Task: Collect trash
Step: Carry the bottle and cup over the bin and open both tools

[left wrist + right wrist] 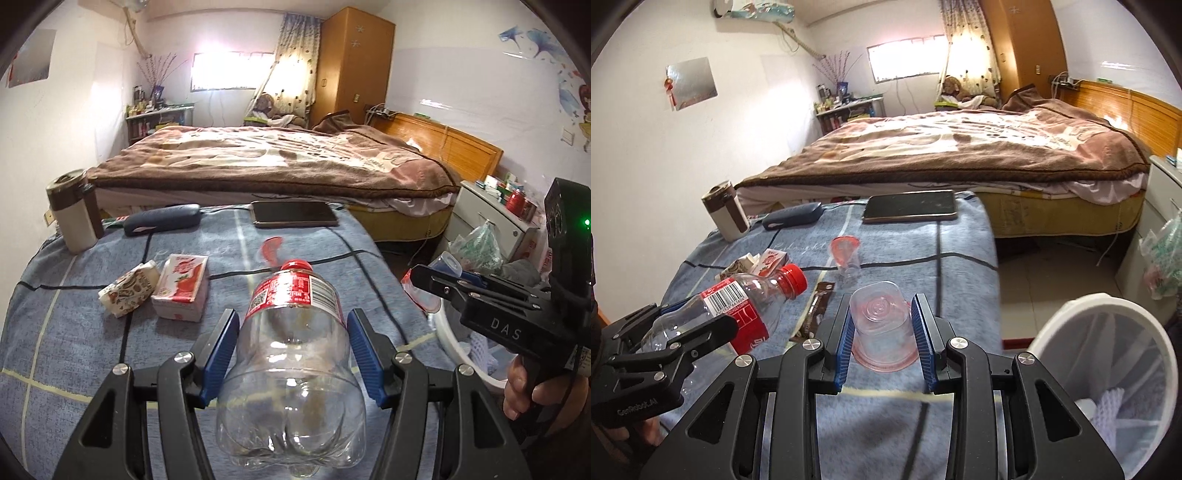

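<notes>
A clear plastic bottle (291,369) with a red label and red cap lies between the blue pads of my left gripper (291,314), which is shut on its body above the blue checked tablecloth (74,332). My right gripper (882,299) is shut on a clear plastic cup (881,332), held upside down. To the right of that cup, lower down, stands a white bin (1108,369). In the right wrist view the left gripper (698,314) and its bottle (738,302) show at the left. On the cloth lie a red-and-white carton (181,291), a patterned wrapper (129,291), a small red-lidded cup (846,254) and a brown wrapper (816,310).
At the table's far edge stand a thermos mug (72,214), a dark glasses case (162,218) and a tablet (295,213). Beyond is a bed with a brown blanket (277,158). A white nightstand (491,210) with a hanging plastic bag (476,243) is at the right.
</notes>
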The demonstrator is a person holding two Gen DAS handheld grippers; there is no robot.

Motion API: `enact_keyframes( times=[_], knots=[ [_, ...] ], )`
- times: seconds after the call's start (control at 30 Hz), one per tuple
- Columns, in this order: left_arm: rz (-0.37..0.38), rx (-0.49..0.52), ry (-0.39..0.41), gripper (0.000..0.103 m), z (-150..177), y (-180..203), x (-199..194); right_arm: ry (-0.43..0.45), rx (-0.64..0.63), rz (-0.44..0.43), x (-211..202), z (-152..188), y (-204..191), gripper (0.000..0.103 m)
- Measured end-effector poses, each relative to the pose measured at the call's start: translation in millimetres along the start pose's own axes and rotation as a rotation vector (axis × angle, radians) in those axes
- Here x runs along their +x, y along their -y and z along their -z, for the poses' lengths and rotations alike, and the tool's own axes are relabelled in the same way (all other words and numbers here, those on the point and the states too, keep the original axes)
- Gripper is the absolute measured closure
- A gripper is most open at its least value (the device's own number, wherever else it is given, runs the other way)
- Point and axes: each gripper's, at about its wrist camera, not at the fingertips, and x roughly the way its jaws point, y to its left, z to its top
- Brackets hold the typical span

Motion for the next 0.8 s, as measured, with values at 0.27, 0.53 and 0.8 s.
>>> enact_keyframes(
  times=[0.27, 0.53, 0.8],
  knots=[
    [0.081, 0.060, 0.020, 0.040, -4.3, 43.2, -3.2, 0.047, 0.039, 0.061, -35.3, 3.8, 27.4, 0.070],
    [0.166, 0.115, 0.008, 0.040, -6.1, 90.6, 4.5, 0.076, 0.081, 0.136, -65.6, 15.5, 61.2, 0.070],
    [0.272, 0.156, -0.035, 0.040, -3.5, 145.0, 23.5, 0.060, 0.144, 0.228, -82.7, 30.1, 104.7, 0.070]
  ],
)
